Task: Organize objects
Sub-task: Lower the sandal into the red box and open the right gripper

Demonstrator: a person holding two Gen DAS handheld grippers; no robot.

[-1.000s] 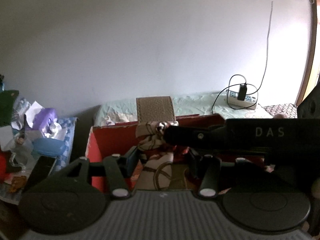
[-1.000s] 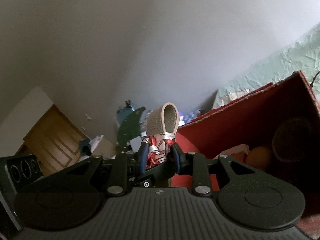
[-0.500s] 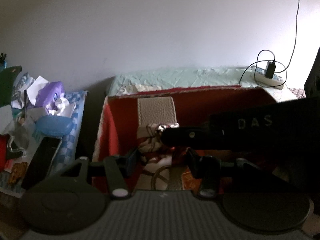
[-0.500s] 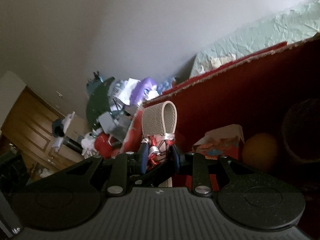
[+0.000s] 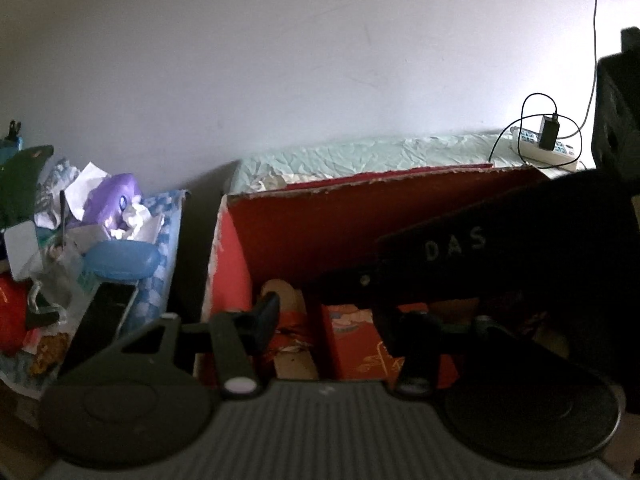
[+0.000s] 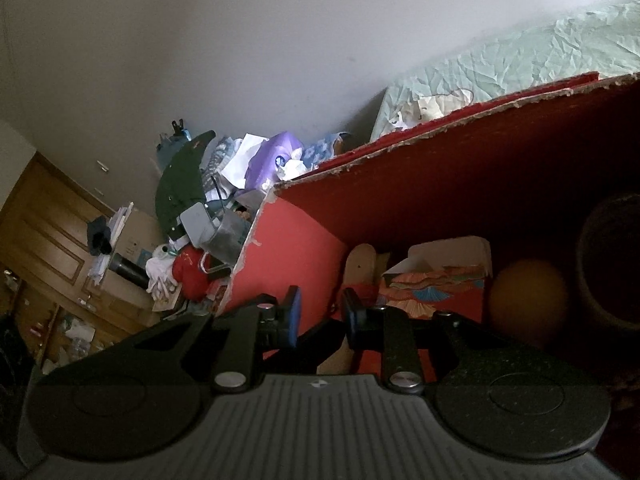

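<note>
A beige leather strap piece with a red patterned wrap [image 6: 360, 266] stands inside the red cardboard box [image 6: 304, 240], close to its left wall. It shows in the left wrist view as the strap piece [image 5: 286, 312] too. My right gripper [image 6: 322, 316] hangs just above it, open, nothing between its fingers. Its black body marked DAS [image 5: 456, 246] crosses the left wrist view. My left gripper [image 5: 328, 324] is open over the box's near edge [image 5: 224, 272], its left finger [image 5: 266, 318] beside the strap piece.
The box also holds a small red patterned carton [image 6: 436, 284], an orange ball [image 6: 528, 300] and a dark round container [image 6: 612, 260]. Left of it lies clutter: a purple bag [image 5: 116, 196], a blue case [image 5: 120, 260], a black slab [image 5: 100, 320]. A power strip [image 5: 548, 146] sits far right.
My right gripper came down into the box with the strap piece, opened and let it go; the piece now rests in the box. The left gripper moved lower and closer to the box.
</note>
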